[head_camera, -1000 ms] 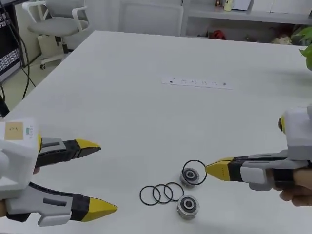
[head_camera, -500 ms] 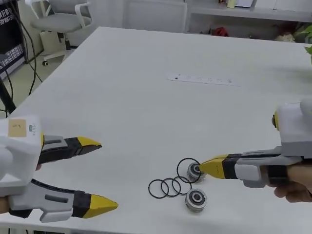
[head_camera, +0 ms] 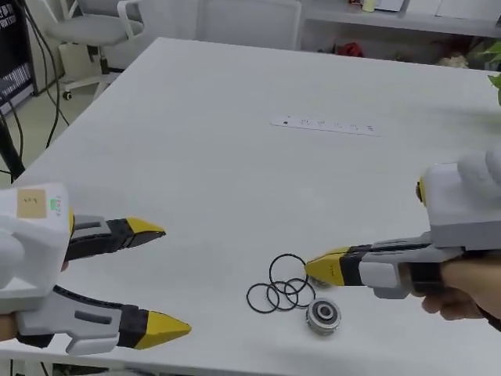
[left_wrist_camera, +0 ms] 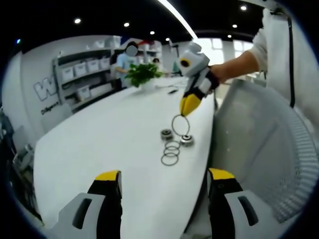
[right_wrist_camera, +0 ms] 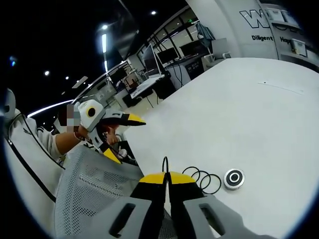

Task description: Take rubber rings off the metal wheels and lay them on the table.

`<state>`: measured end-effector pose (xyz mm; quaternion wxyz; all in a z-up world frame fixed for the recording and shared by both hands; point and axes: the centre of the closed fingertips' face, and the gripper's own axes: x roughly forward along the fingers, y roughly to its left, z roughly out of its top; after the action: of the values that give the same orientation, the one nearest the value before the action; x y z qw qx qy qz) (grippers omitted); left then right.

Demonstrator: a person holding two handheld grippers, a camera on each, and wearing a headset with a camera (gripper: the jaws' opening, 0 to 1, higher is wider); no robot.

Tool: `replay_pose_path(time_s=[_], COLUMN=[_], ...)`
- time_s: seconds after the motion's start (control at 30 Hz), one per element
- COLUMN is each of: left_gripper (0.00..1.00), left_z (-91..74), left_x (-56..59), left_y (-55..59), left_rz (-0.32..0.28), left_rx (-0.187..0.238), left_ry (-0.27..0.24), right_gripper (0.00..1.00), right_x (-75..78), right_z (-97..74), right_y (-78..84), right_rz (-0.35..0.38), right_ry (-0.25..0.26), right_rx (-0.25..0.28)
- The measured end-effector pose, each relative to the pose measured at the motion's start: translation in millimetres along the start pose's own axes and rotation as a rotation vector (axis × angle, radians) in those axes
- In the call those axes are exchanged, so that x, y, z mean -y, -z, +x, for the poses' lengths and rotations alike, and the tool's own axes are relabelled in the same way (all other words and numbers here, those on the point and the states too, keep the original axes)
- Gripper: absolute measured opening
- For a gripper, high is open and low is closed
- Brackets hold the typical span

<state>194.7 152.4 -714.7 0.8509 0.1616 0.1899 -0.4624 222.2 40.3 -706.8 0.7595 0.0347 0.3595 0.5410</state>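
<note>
In the head view, close to the near edge of the desk (head_camera: 235, 157): right gripper (head_camera: 309, 269) closed tight on one rubber ring (head_camera: 272, 272), just above three loose rings (head_camera: 270, 296) lying flat and overlapping, with a metal wheel (head_camera: 323, 313) just beside them; left gripper (head_camera: 174, 280) spread wide apart toward the near left corner. In the left gripper view: held ring hanging from the right gripper's tip, above the metal wheel and a second wheel (left_wrist_camera: 166, 133). In the right gripper view: both jaws pressed together on the ring, seen edge-on.

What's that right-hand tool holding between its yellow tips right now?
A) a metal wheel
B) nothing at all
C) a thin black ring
C: the right gripper has its fingers shut on a rubber ring, while the metal wheel lies apart from them on the table.
</note>
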Motion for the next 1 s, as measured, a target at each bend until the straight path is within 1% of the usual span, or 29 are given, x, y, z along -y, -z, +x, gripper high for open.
replay_pose_path(time_s=[0.3,0.53,0.67,0.77,1.0], left_gripper=[0.71,0.71,0.71,0.71,0.7], left_z=[-3.1,-4.9,-5.9,-6.6,-8.2], left_x=[-0.9,-1.4,-0.9,-0.8,-3.2], left_y=[3.1,2.9,3.5,1.6,3.6], left_rz=[0.008,0.009,0.007,-0.007,-0.007], left_rx=[0.001,0.01,0.014,0.028,0.029], left_ry=[0.003,0.003,0.002,0.002,-0.003], right_gripper=[0.0,0.0,0.0,0.0,0.0], right_x=[-4.7,-4.2,-4.1,-3.1,4.4], right_z=[15.7,29.5,35.6,40.0,50.6], right_y=[1.2,7.7,8.9,8.8,11.9], right_rz=[-0.001,-0.002,0.0,0.001,0.009], right_ry=[-0.007,-0.006,-0.008,-0.007,0.0], right_rx=[-0.023,-0.061,-0.071,-0.077,-0.102])
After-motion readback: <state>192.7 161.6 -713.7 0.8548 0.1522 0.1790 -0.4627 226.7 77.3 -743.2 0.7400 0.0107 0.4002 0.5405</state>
